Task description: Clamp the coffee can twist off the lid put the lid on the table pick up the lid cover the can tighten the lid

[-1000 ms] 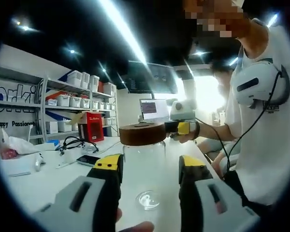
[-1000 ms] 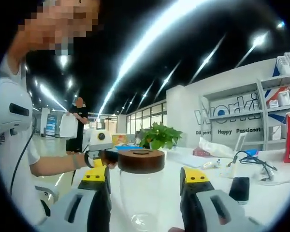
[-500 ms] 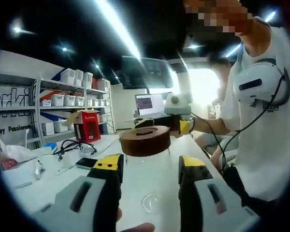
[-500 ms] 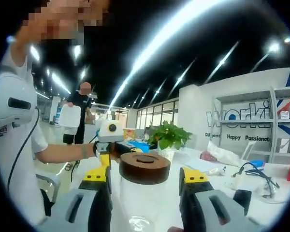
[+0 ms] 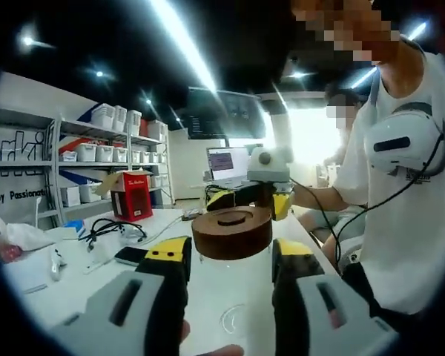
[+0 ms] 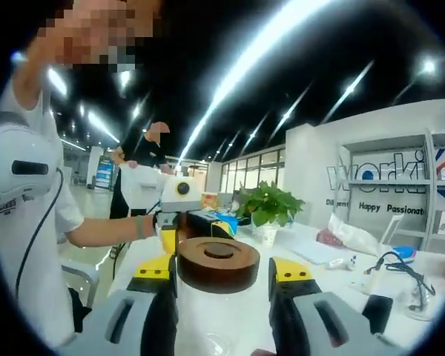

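While the clear glass coffee can [image 5: 233, 297] stands upright on the white table [image 5: 74, 278], the left gripper [image 5: 226, 256] has its yellow-tipped jaws closed against the glass walls on either side, just below the rim. Left gripper view: the round brown wooden lid [image 5: 231, 232] sits tilted over the can's mouth; whether it touches the rim cannot be told. The right gripper [image 5: 248, 199] reaches in from behind the lid, and its jaw spacing cannot be told there.

Right gripper view: the same lid [image 6: 218, 263] lies between the right gripper's [image 6: 222, 267] two jaws, which press its sides. The left gripper [image 6: 179, 222] shows beyond it, held by a bare forearm.

Surface: white tabletop carrying a black cable bundle [image 5: 107, 225], a dark phone [image 5: 130, 254], a red carton [image 5: 132, 196] and a crumpled white bag [image 5: 18, 236]. A laptop with lit screen [image 5: 224, 162] stands farther back.

Room: white shelving with white storage bins [image 5: 107, 152] along one wall, lettering on the wall behind it. Long ceiling light strips [image 6: 252, 67] run overhead. A green potted plant [image 6: 271, 208] stands on the table. A person in a white shirt [image 5: 400, 215] holds the grippers; another person [image 6: 144, 174] stands in the background.
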Available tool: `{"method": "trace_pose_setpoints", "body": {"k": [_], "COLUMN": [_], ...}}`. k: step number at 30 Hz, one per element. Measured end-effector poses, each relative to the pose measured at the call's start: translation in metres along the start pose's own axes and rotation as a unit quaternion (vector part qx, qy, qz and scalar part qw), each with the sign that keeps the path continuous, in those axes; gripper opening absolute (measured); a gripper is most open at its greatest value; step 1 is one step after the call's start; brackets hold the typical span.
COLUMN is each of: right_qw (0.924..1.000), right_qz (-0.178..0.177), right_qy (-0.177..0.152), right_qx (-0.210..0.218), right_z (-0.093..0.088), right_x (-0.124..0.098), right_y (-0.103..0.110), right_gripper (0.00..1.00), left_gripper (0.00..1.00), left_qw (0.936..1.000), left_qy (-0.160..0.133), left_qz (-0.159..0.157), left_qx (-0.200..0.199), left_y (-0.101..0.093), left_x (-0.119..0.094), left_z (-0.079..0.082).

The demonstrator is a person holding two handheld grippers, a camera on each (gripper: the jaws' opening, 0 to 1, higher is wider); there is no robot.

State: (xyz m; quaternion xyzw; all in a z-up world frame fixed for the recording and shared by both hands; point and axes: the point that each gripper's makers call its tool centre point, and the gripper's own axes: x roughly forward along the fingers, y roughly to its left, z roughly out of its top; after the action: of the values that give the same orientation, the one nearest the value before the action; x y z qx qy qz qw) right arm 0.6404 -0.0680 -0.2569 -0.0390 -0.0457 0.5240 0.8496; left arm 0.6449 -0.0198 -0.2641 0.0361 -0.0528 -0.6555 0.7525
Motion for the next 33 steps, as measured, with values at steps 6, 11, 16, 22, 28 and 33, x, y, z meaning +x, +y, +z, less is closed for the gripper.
{"method": "trace_pose_setpoints", "body": {"k": [6,11,16,22,28,33], "right_qw": [0.9998,0.9994,0.9985,0.9975,0.9960,0.9953], "right_qz": [0.014,0.026,0.044,0.059,0.079,0.089], "right_qy": [0.013,0.014,0.018,0.017,0.017,0.020], "right_qx": [0.003,0.017,0.025,0.035,0.038,0.032], "right_z": [-0.005,-0.008,-0.009,-0.011,-0.011,-0.013], "right_x": [0.003,0.004,0.007,0.010,0.011,0.012], "right_y": [0.000,0.000,0.002,0.001,0.003,0.003], "right_gripper": [0.45,0.45,0.43,0.44,0.44,0.43], "left_gripper": [0.33,0.33,0.33,0.34,0.35,0.35], "left_qw": [0.9999,0.9997,0.9993,0.9992,0.9991,0.9991], "left_qy": [0.009,0.001,0.004,0.007,0.007,0.009], "left_qz": [-0.011,-0.022,-0.031,-0.036,-0.035,-0.034], "left_qx": [-0.003,-0.013,-0.021,-0.019,-0.021,-0.024], "left_y": [0.001,0.000,0.000,0.000,0.000,0.000], "left_x": [0.005,0.006,0.007,0.010,0.011,0.011], "left_z": [-0.002,0.000,-0.004,-0.005,-0.005,-0.005]}}
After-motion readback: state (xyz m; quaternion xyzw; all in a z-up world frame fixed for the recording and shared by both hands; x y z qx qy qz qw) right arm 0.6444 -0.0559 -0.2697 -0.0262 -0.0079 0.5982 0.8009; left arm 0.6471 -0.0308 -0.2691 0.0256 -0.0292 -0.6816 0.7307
